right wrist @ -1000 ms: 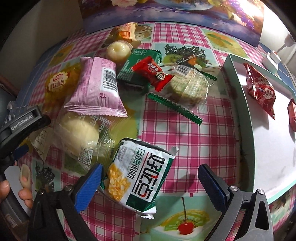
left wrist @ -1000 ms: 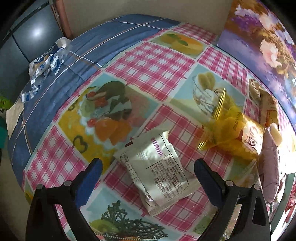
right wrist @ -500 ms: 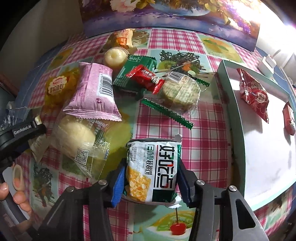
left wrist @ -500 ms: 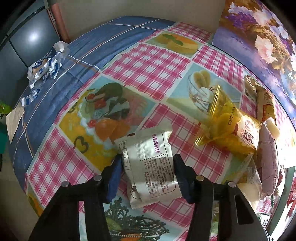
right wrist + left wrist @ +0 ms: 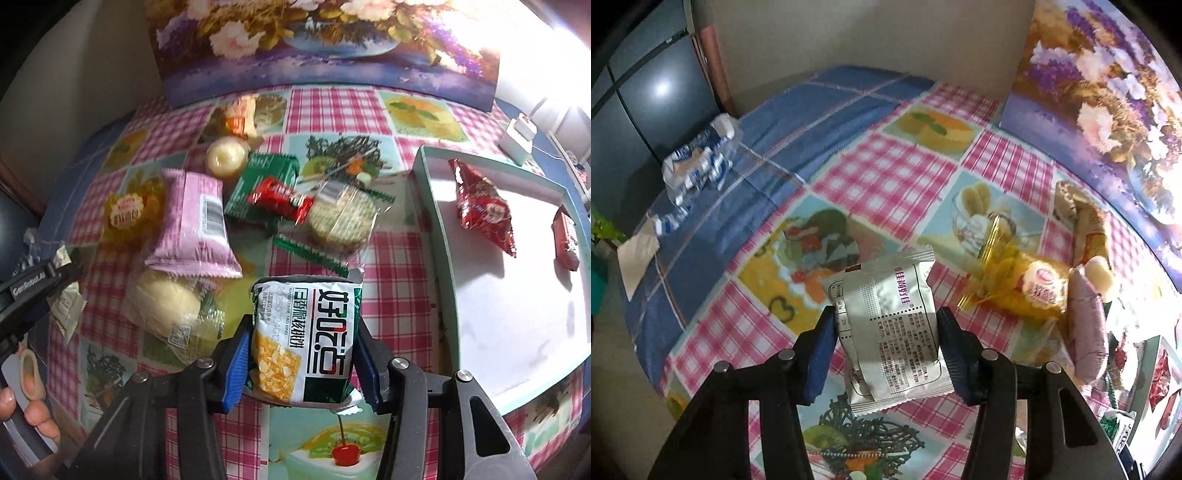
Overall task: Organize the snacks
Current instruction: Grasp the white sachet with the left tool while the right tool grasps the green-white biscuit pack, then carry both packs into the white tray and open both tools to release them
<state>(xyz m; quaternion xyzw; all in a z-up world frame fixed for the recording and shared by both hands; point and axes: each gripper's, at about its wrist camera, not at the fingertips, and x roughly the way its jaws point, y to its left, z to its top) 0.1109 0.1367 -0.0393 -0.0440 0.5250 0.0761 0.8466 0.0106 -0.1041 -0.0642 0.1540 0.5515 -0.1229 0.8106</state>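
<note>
Checked pink-and-white oilcloth printed with fruit and dessert panels covers the table [image 5: 388, 258], with a floral painting [image 5: 332, 44] propped at the twelve o'clock edge

Right gripper [image 5: 301, 363]: its blue pads have just closed from wide open onto the green corn snack packet [image 5: 306, 339], pinching it at three and nine o'clock, and the packet now hangs clear of the cloth instead of lying flat. Left gripper [image 5: 886, 350]: it has likewise just clamped the silver foil packet [image 5: 890, 332] by its side edges and raised it off the table. Both picks look finished, so the carry to the tray [image 5: 432, 206] at about two o'clock of the right gripper is probably next; two red packets [image 5: 484, 206] already lie in it

Both held packets are crinkly pillow bags with serrated end seals, puffed and light, likely to slip if squeezed loosely. Beyond the right gripper, at ten to twelve o'clock, the unsorted pile remains: a glossy pink wrapper [image 5: 195, 229], a clear-wrapped pale bun [image 5: 166, 306], a round cake in clear film [image 5: 340, 221], a small red sweet [image 5: 280, 195] on a green packet [image 5: 266, 173], and a yellow translucent bag [image 5: 1015, 288]
</note>
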